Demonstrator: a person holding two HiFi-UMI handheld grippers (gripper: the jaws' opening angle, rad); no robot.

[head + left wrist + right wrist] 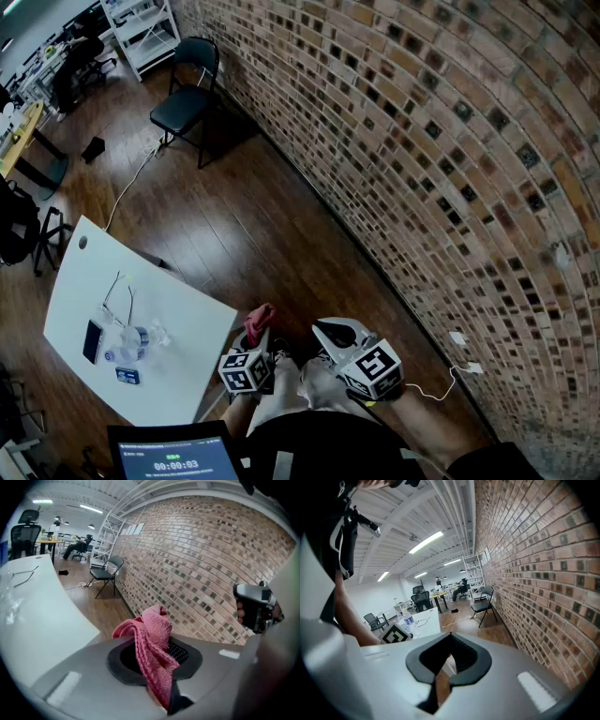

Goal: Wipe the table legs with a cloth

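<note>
My left claw (159,677) clamped on pink cloth (152,639); cloth bunches above jaws, tail hangs down between them. My right claw (440,667) closed, nothing between jaws. In head view I see both claws low and side by side, right one just right of left. White table (84,281) just left of left claw, corner near cloth; contact I cannot tell. Bottle (134,340) and phone (91,340) on table, further left. Brick wall (422,141) right of both claws. Folding chair (187,94) well ahead, beside wall.

text | tablet screen (176,459) | timer reads 00:00:03 | green line above unreadable
</note>
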